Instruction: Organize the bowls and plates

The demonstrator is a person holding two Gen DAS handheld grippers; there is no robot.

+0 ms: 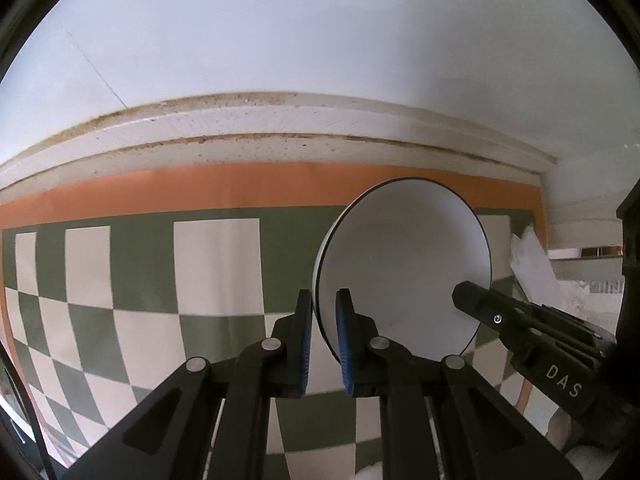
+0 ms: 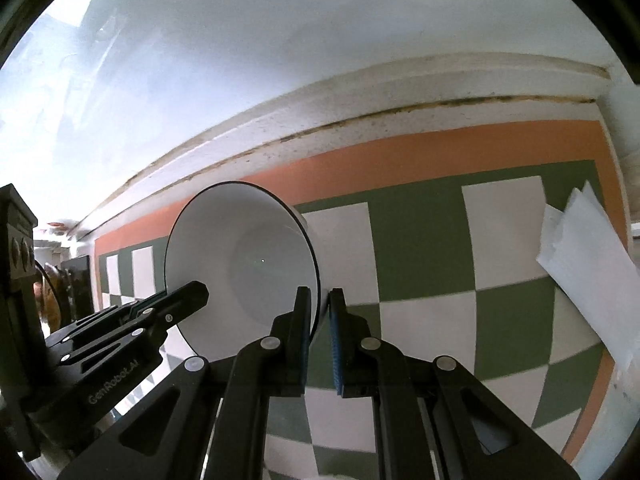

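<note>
Room, far left: in the right wrist view there's a dark, cluttered strip at the left edge, too blurry to name anything in it.
Wall: plain white wall fills the top of both views, with a faint diagonal line on its left part in the left wrist view.
Moulding: a white stepped moulding runs along the bottom of the wall, pretty grubby, brown speckled dirt along its grooves.
Surface: a checkered cloth, sage green and cream squares with an orange border strip along the wall side and down the right edge. It meets the moulding.
Left gripper: the left gripper is clamped on the left rim of the bowl, blue pads on either side of the edge. In the right wrist view it comes in from the left, with "GenRoboAI" lettering on its body.
Bowl: white bowl with a thin dark rim, held up off the cloth and tipped on edge so its inside faces the cameras. It hangs between the two grippers, over the right part of the cloth near the orange border.
Right gripper: the right gripper pinches the bowl's right rim, fingers nearly together around it. "DAS" is printed on it in the left wrist view.
Paper: white folded paper lies at the cloth's right edge, overlapping the orange border.
</note>
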